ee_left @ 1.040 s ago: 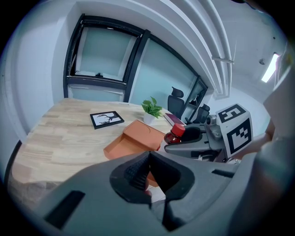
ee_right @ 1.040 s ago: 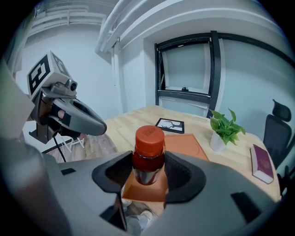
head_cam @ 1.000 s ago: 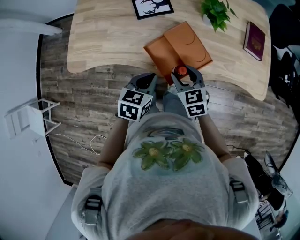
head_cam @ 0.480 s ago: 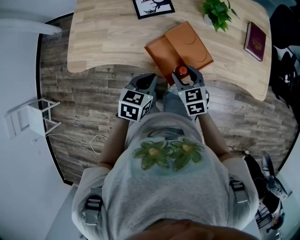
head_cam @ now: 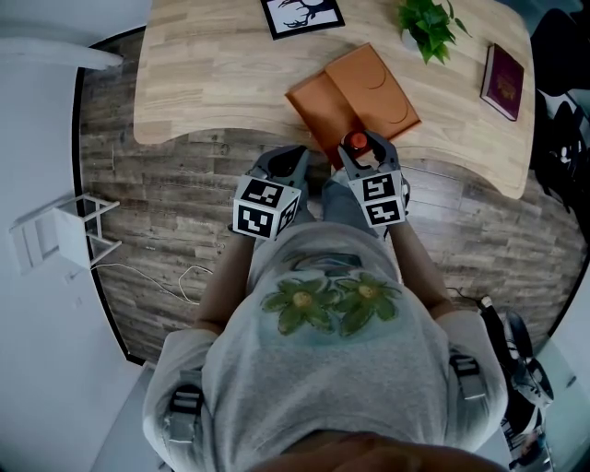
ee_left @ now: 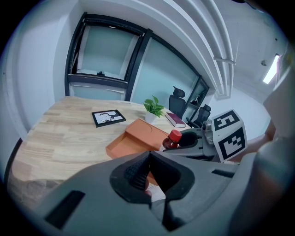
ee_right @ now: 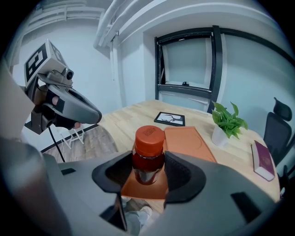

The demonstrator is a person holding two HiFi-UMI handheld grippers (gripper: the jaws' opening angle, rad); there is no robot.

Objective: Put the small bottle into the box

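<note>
Grey left gripper (head_cam: 293, 162), lower centre-left of the head view, is off the pale wooden table (head_cam: 203, 74), jaws pressed together and empty. Black-framed picture (head_cam: 300, 14) is cut off by the top edge. Flat orange open box (head_cam: 318, 106) sits mid-frame, its near end covered by the right gripper (head_cam: 361, 155). That gripper clamps the small dark red-capped bottle (ee_right: 147, 154) upright over the box's near end. Contact with the box is unclear. Head view shows only the cap.
</note>
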